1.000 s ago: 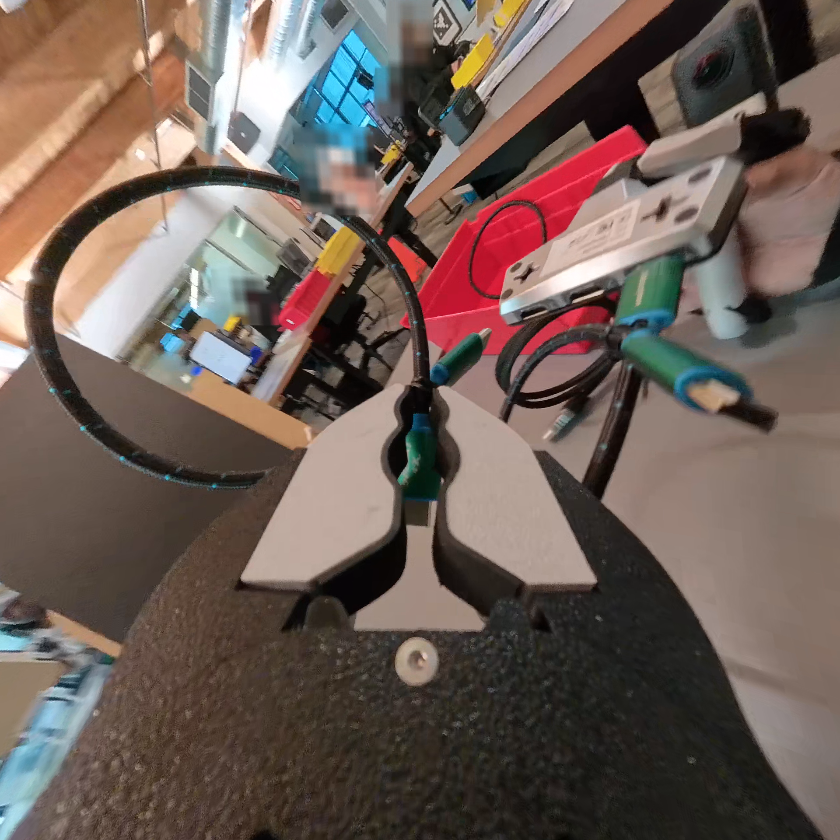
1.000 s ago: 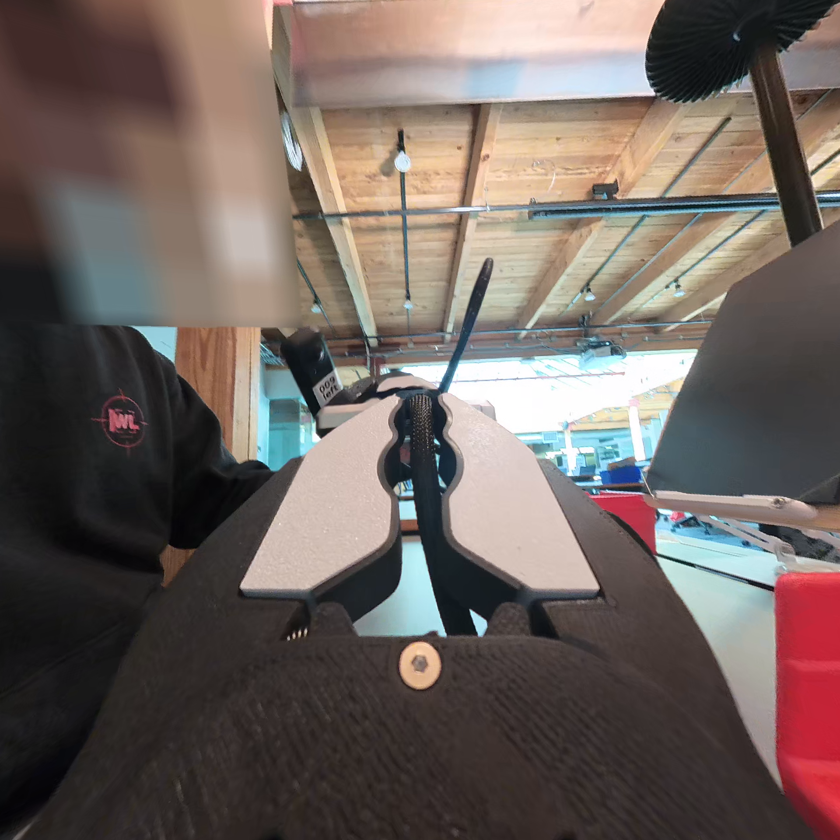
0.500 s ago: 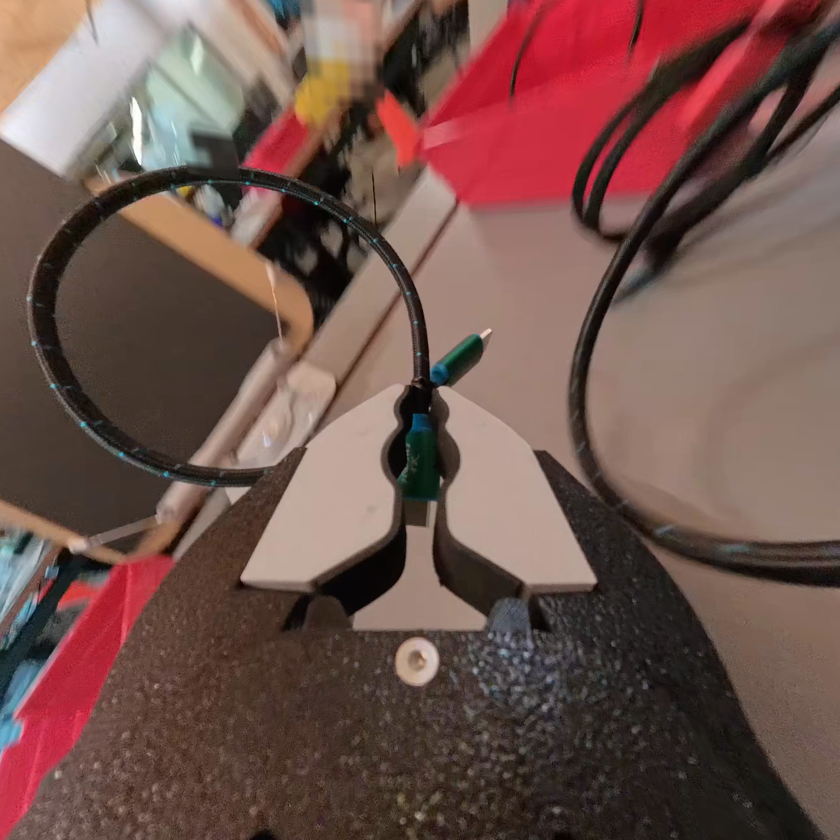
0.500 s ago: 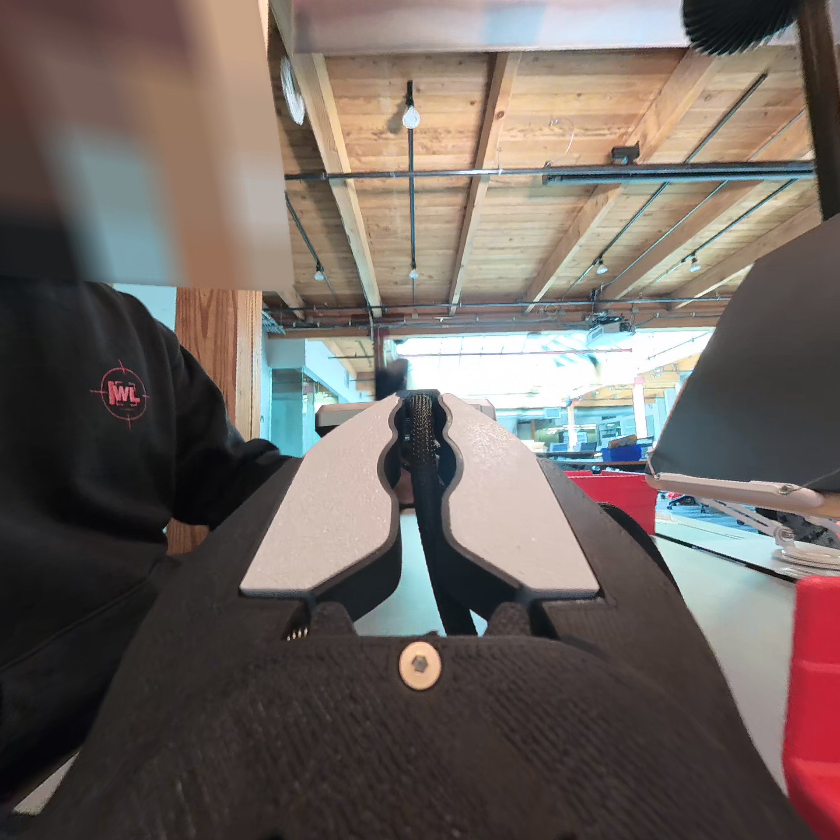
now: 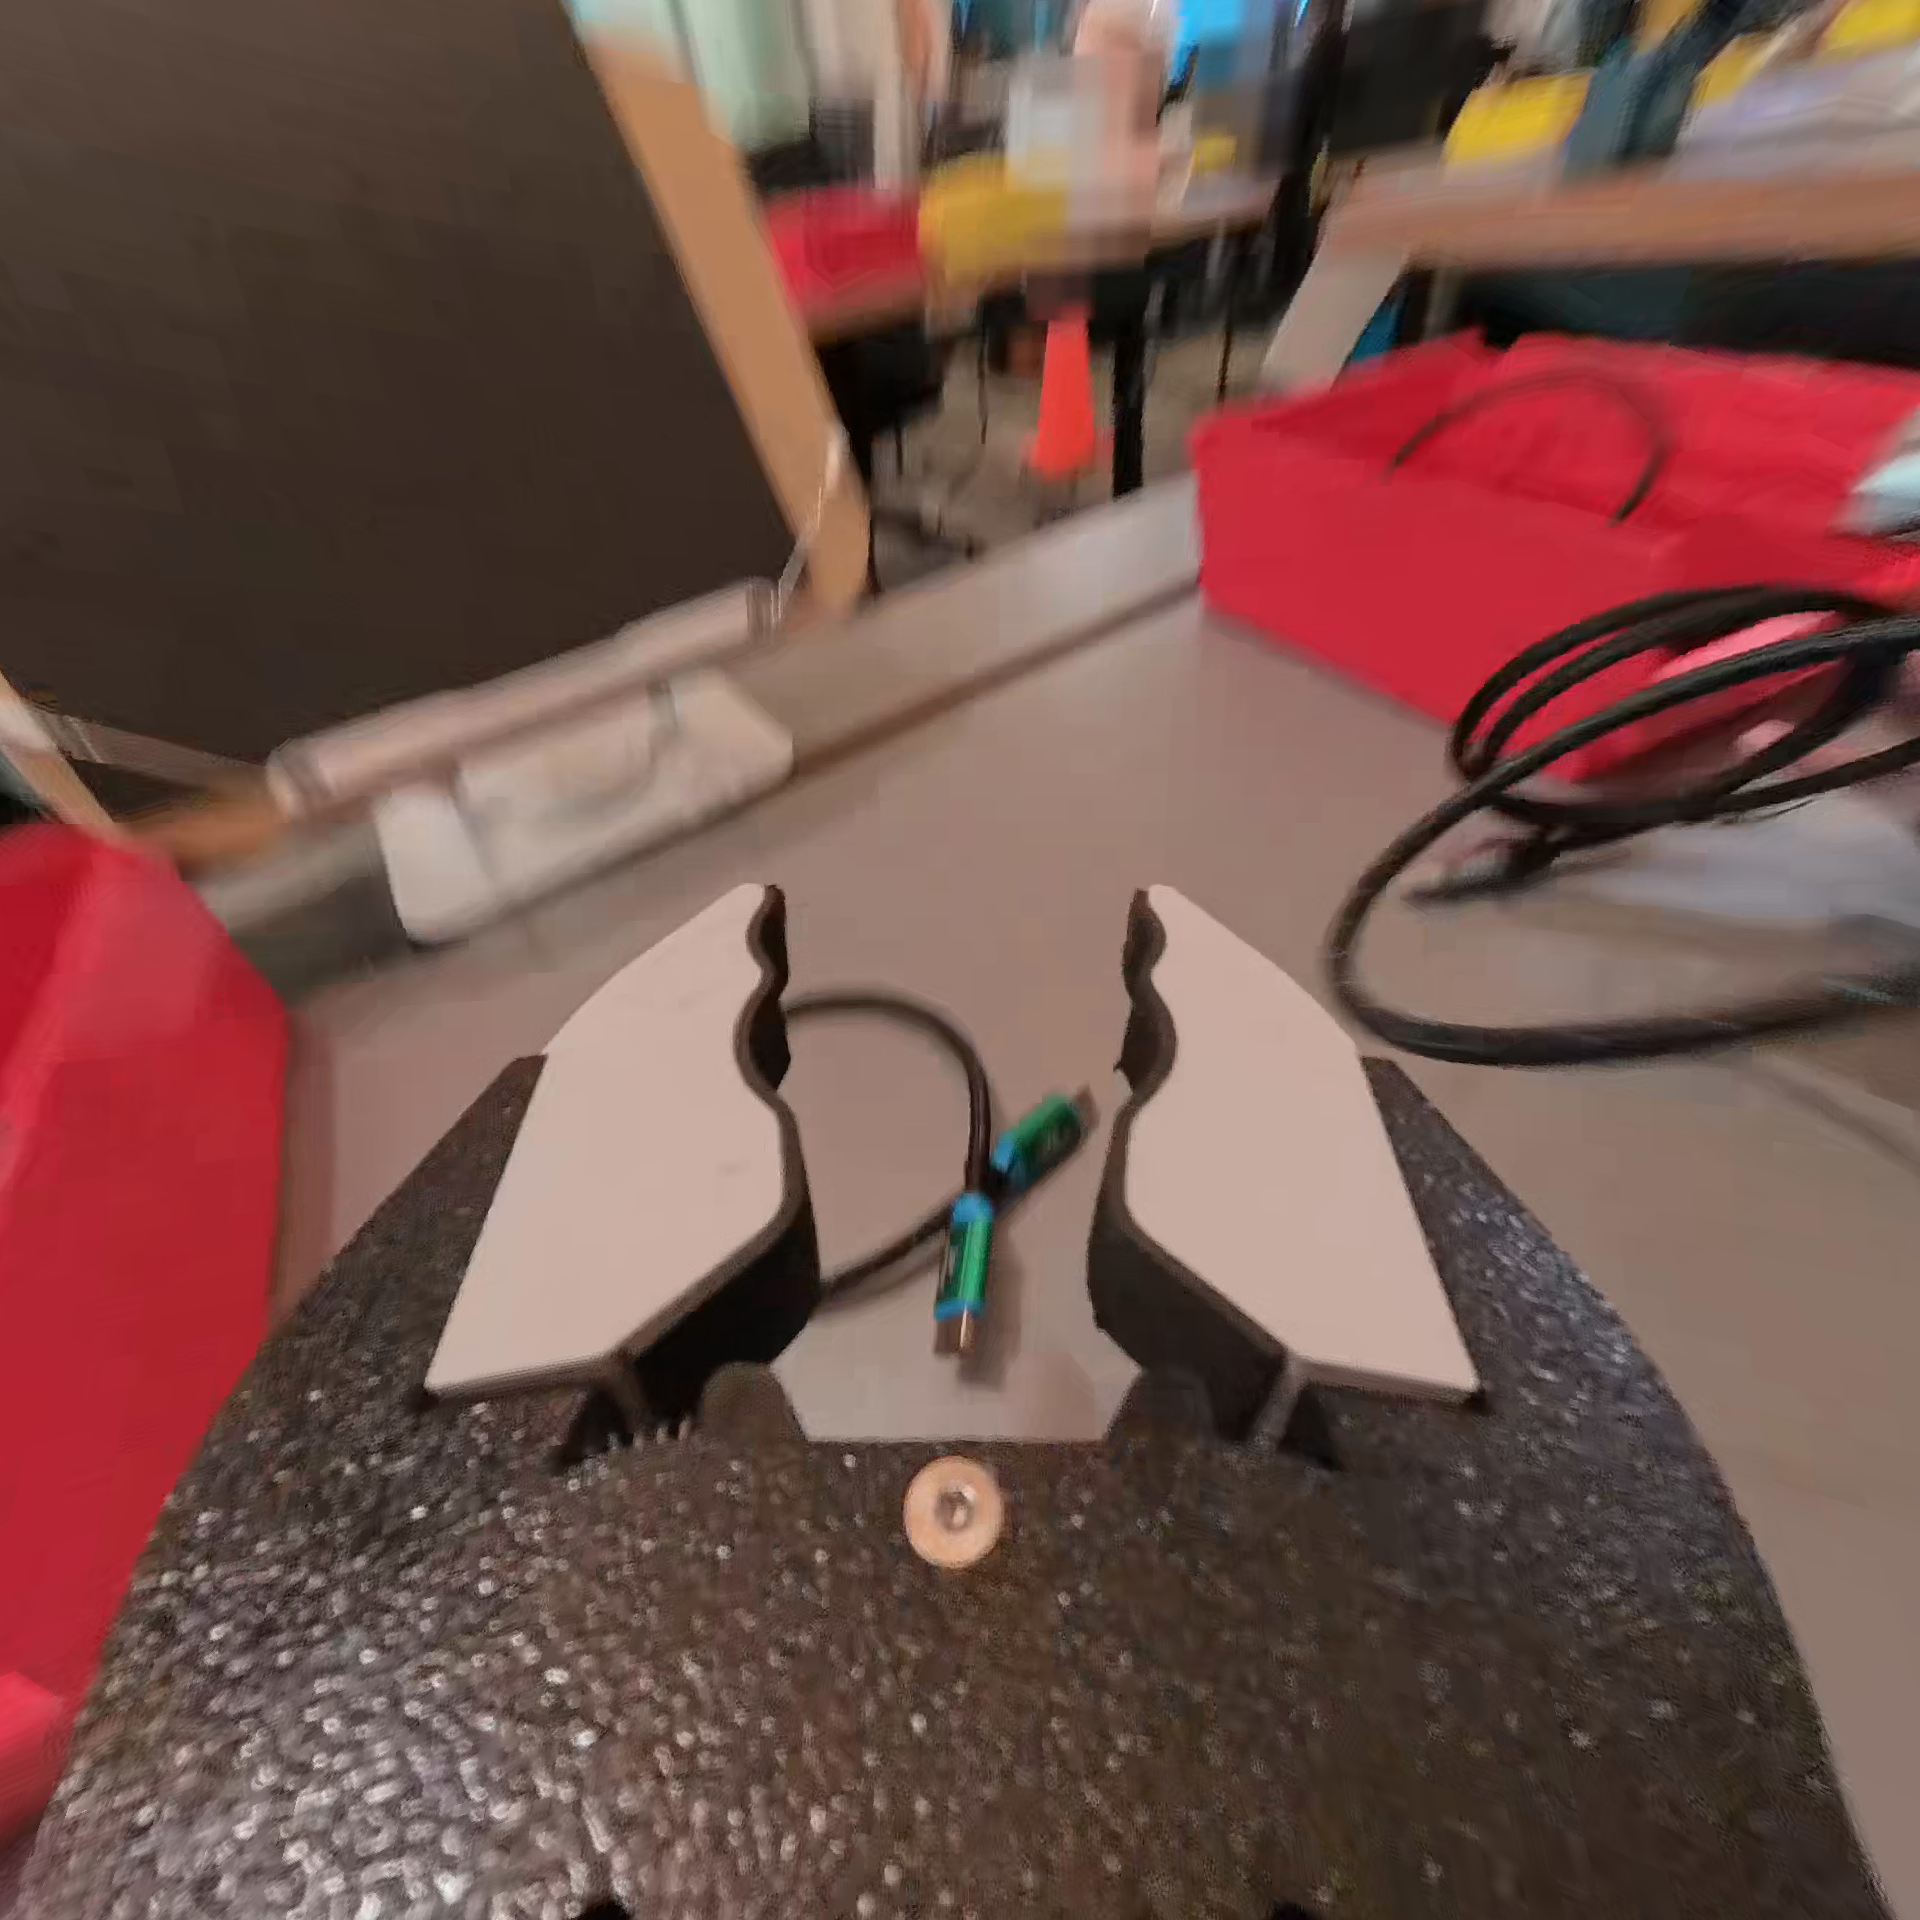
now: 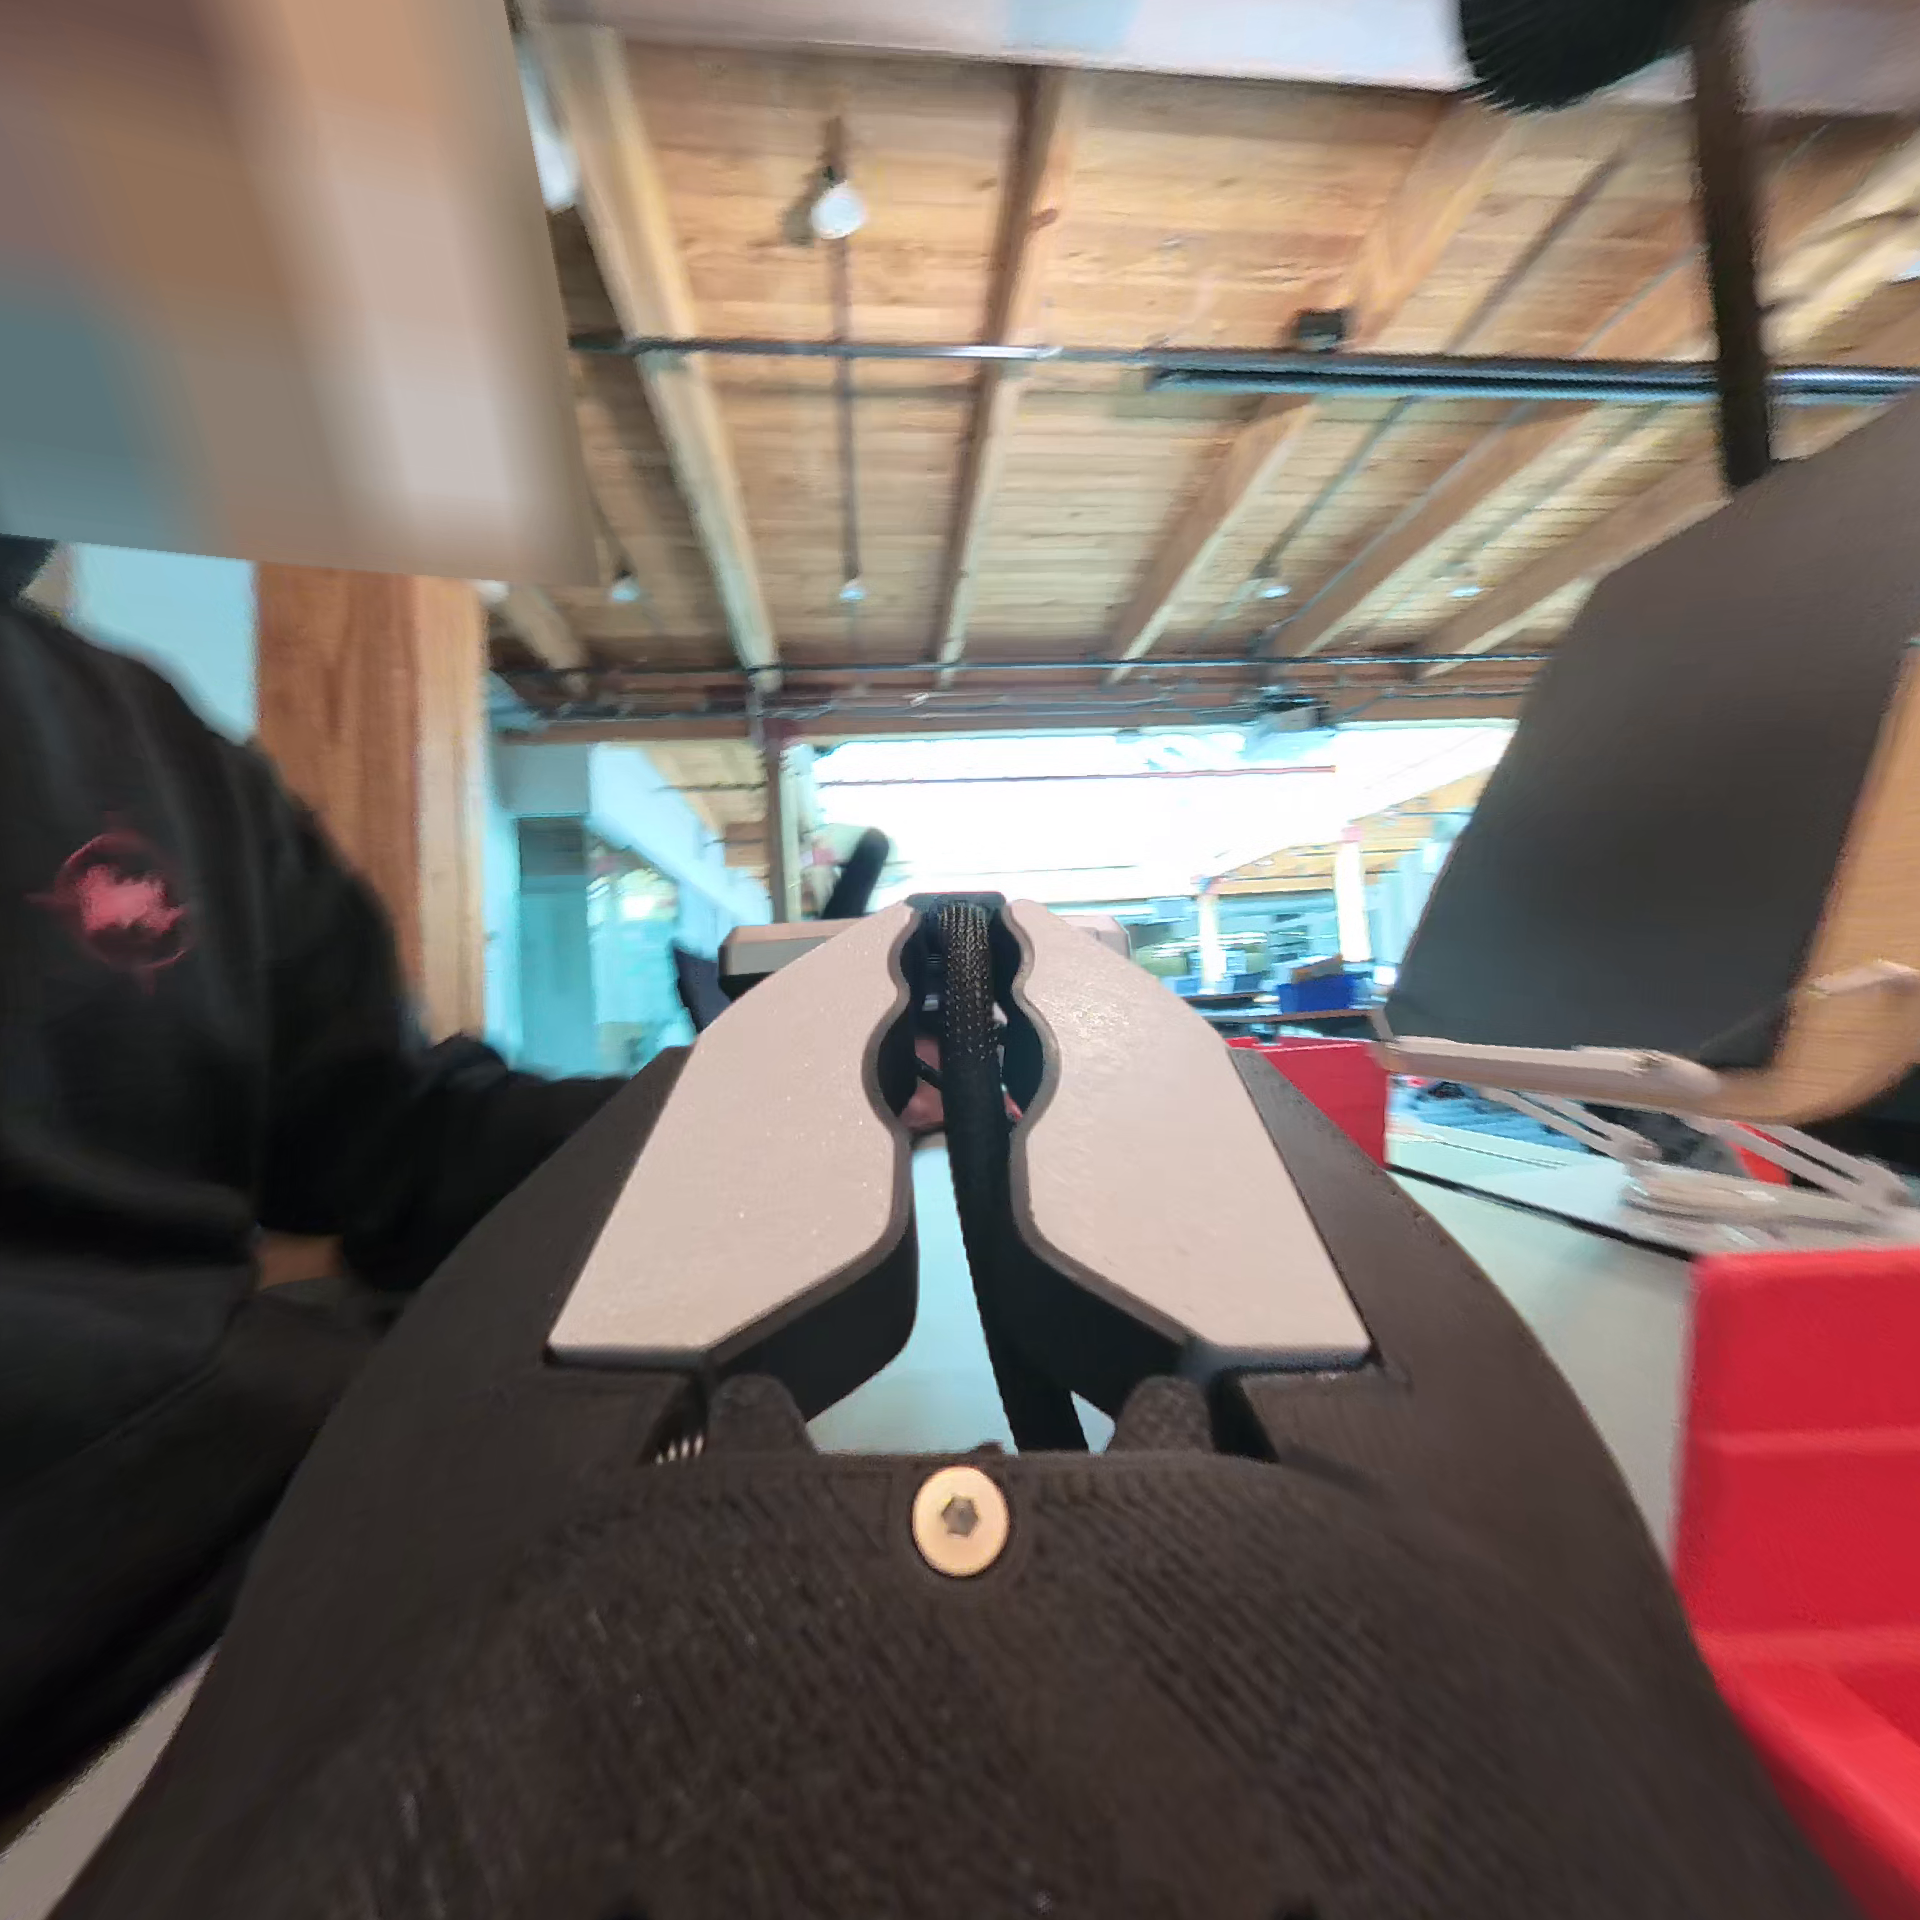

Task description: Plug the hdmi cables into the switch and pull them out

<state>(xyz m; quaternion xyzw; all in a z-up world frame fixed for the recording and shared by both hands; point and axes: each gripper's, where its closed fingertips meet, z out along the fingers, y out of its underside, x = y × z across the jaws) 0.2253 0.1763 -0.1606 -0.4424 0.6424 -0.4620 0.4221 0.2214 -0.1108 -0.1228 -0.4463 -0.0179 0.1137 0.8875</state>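
Observation:
My left gripper [image 5: 954, 914] is open and empty, low over the grey table [image 5: 1039, 810]. A short black cable [image 5: 883, 1013] with two green-and-blue plugs lies on the table between its fingers: one plug [image 5: 966, 1262] points toward me, the other [image 5: 1044, 1132] away. My right gripper [image 6: 961, 914] is shut on a black braided cable [image 6: 971, 1049] and points upward. A grey slab, probably the switch [image 6: 764, 948], shows just behind its fingertips, mostly hidden.
A coil of black cables [image 5: 1610, 748] lies at the right by a red bin [image 5: 1558, 499]. Another red bin [image 5: 125, 1143] is at the left. A dark board [image 5: 312, 312] on a white stand [image 5: 582, 790] stands behind. A person's black sleeve [image 6: 156, 1039] is at the left.
My left gripper has opened and let go of the short green-plug cable, which now lies on the table. Its view swung down toward the table. My right gripper stays shut on the braided cable.

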